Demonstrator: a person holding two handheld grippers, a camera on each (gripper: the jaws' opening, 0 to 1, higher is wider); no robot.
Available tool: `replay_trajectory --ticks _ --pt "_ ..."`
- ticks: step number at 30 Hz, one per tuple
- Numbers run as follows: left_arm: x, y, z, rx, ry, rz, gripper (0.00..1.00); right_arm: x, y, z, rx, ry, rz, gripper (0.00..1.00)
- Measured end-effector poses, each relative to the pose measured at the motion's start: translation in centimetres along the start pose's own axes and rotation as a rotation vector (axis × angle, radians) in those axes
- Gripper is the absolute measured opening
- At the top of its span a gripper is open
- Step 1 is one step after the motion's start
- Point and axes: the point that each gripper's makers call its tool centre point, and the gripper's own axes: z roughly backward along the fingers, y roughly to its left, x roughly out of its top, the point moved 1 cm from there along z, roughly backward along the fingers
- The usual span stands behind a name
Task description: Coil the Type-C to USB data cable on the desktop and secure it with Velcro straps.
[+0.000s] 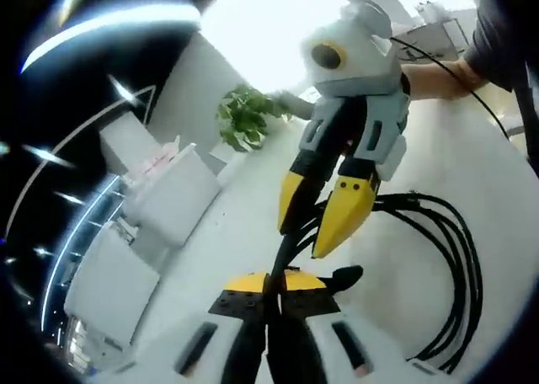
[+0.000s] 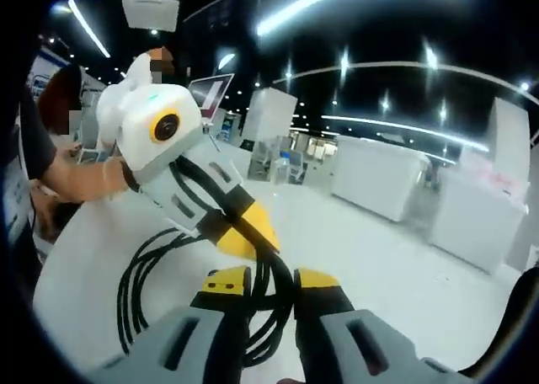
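Nearest in the left gripper view, the left claw [image 1: 271, 293] is seen pinched tight on the black cable [image 1: 459, 258]. Just beyond, the right claw [image 1: 324, 220] is parted a little, with strands running between its yellow tips. The cable is gathered in several loose loops on the white surface [image 1: 404, 300]. Farther off, open surface is left toward a potted plant [image 1: 244, 119].

In the right gripper view, the right claw [image 2: 274, 285] is seen straddling the coil.
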Motion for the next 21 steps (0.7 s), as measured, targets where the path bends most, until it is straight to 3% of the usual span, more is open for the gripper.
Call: replay_trajectory --ticks 6,10,15,17,21 --pt "-1.5 -1.6 -0.6 -0.016 0.021 -0.038 0.07 -1.5 0.8 0.0 0.02 0.014 -0.014 0.17" --pt "-1.9 -1.6 -0.6 0.014 0.022 -0.085 0.09 -1.9 1.2 -0.4 0.021 0.028 0.017 0.11" --pt "-2.5 -1.7 -0.6 0.004 0.026 -0.095 0.15 -2.7 0.4 -0.2 -0.007 0.057 0.029 0.1" --pt "-2.4 -1.2 -0.3 0.016 0.02 -0.078 0.2 -2.5 0.0 -0.1 -0.013 0.026 -0.041 0.1" --pt "-2.7 -0.4 -0.1 0.033 0.018 -0.054 0.27 -1.0 -0.3 0.3 -0.008 -0.055 -0.066 0.11"
